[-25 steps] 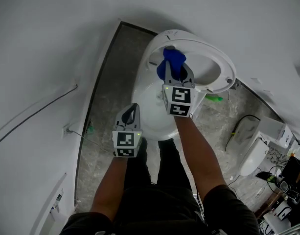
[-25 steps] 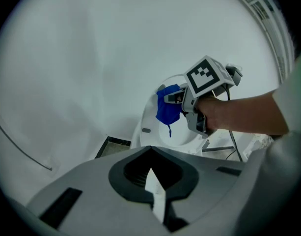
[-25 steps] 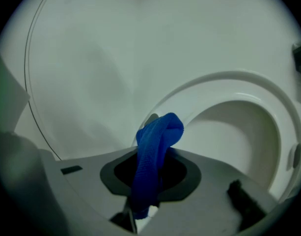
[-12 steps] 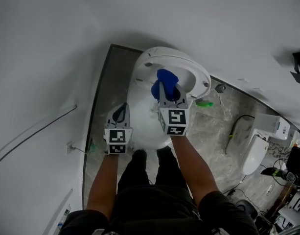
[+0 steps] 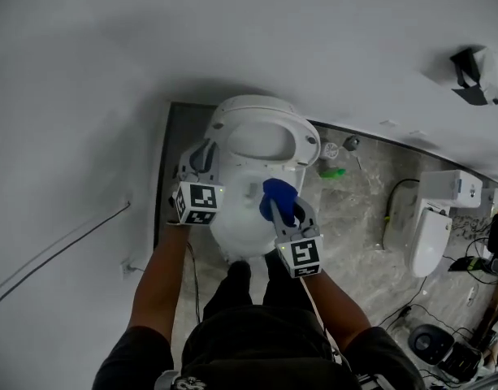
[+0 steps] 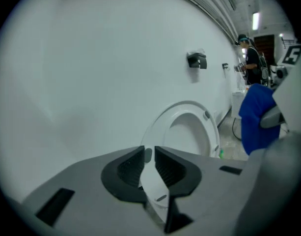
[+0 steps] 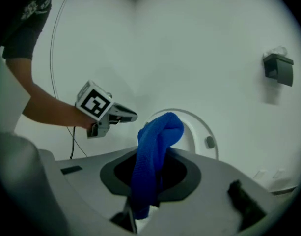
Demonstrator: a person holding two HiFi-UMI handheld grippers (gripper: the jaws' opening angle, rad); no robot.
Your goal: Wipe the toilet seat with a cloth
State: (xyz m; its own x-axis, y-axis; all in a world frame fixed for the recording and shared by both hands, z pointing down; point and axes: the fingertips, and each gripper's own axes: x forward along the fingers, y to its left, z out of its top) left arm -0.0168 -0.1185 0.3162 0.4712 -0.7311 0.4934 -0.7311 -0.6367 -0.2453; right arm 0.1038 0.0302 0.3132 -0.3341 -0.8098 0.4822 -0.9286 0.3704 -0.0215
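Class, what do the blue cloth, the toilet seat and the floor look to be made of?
Blue cloth: soft knitted-looking fabric, matte, with ribbed texture and folds.
Toilet seat: smooth, glossy white, probably plastic.
Floor: grey with mottled veining, likely stone or tile.

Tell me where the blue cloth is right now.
In the head view the blue cloth sits just right of centre, gripped by the right gripper, above the right side of the toilet bowl and just below the raised seat.
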